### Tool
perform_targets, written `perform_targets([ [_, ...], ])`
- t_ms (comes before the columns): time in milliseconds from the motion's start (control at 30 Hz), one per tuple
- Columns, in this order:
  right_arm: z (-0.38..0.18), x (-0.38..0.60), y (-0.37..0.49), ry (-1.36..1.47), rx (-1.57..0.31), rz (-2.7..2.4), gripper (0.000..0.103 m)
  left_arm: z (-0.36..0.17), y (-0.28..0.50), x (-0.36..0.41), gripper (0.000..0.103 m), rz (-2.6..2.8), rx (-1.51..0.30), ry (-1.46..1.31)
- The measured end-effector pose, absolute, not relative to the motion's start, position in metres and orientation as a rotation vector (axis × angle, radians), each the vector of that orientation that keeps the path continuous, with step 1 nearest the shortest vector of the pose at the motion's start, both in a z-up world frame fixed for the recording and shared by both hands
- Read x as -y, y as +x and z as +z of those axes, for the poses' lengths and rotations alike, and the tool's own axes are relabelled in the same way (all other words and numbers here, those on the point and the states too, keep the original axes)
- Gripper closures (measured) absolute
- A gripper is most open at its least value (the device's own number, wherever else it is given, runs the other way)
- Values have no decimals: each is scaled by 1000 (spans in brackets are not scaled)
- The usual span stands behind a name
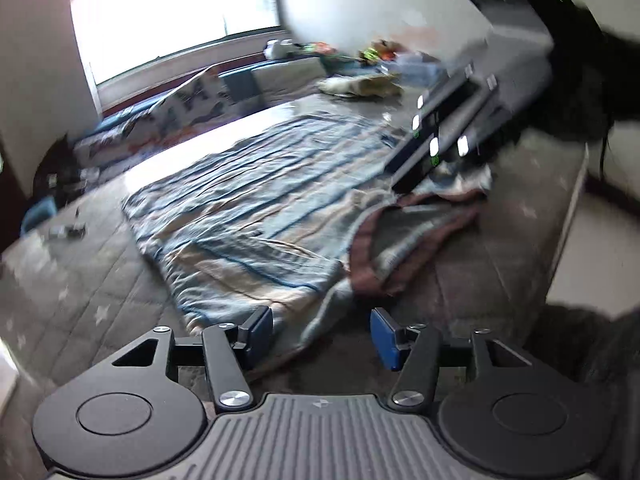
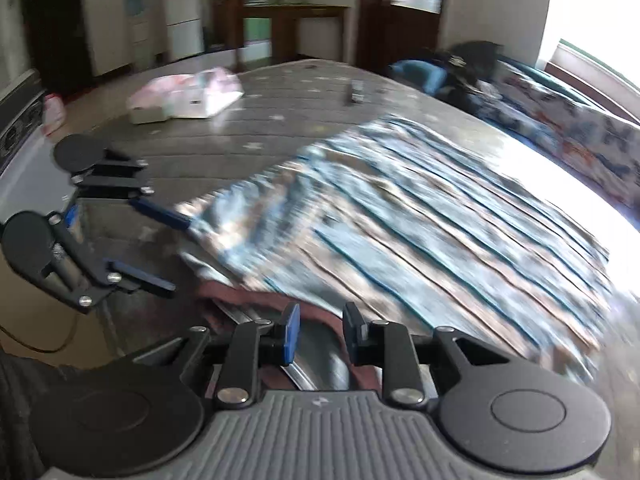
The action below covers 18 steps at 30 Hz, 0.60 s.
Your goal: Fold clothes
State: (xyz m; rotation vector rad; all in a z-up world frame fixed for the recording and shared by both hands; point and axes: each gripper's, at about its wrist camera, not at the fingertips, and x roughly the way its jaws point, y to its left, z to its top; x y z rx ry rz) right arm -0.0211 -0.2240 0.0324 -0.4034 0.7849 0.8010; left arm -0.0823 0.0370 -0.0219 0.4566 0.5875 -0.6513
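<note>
Lying spread on the grey quilted bed [image 2: 280, 92], the blue striped garment [image 1: 256, 200] shows a maroon collar [image 1: 368, 248] near both tools. Left gripper [image 1: 322, 334] jaws apart, empty. Right gripper [image 2: 318, 330] jaws slightly apart over the collar; contact unclear through blur

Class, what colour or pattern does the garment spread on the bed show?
The garment has blue and beige stripes, with a maroon neckline trim; clearest in the left wrist view.
</note>
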Motion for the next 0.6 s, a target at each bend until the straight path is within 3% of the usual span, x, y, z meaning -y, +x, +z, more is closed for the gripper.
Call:
perform_targets([
  [267, 27, 283, -44, -409, -832, 615, 73, -35, -86, -22, 50, -666, -517, 565],
  [367, 22, 294, -54, -430, -844, 587, 72, -36, -85, -19, 63, -686, -514, 559],
  [533, 10, 296, -67, -523, -848, 588, 62, -36, -85, -16, 89, -692, -508, 550],
  [600, 4, 291, -71, -561, -837, 601, 61, -32, -79, -19, 91, -684, -518, 506],
])
